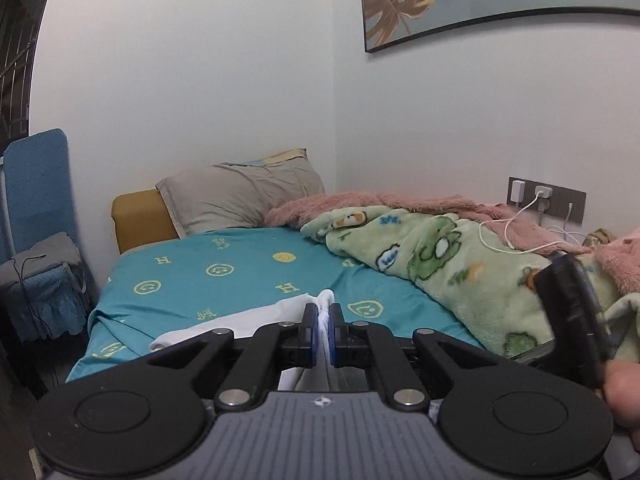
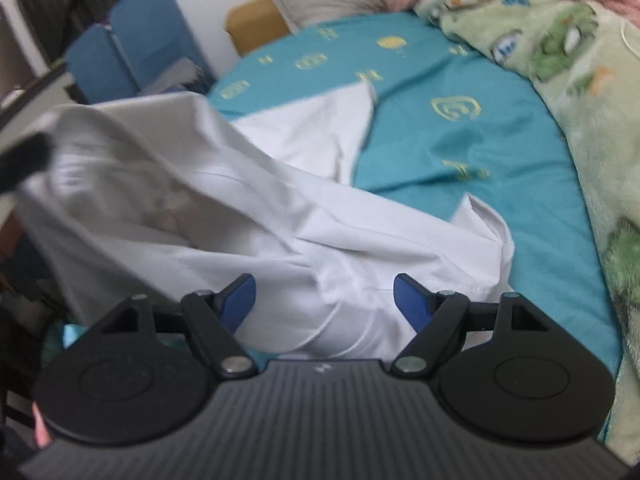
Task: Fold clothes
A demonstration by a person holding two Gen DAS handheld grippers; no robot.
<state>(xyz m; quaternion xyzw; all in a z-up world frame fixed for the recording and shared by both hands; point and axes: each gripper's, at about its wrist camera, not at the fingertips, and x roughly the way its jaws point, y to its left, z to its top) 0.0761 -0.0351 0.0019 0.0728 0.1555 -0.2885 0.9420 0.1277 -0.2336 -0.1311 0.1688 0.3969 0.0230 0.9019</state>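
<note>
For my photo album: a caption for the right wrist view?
Open right gripper over a rumpled white shirt on a teal bedsheet.

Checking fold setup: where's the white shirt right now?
The white shirt lies on the teal sheet near the bed's front edge, one part pinched in the left gripper, the open right gripper over it.

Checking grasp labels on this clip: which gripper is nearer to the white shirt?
Left. The left gripper is shut on a bunched edge of the white shirt, so it touches the cloth. The right gripper is open, just above the shirt's near end, gripping nothing.
</note>
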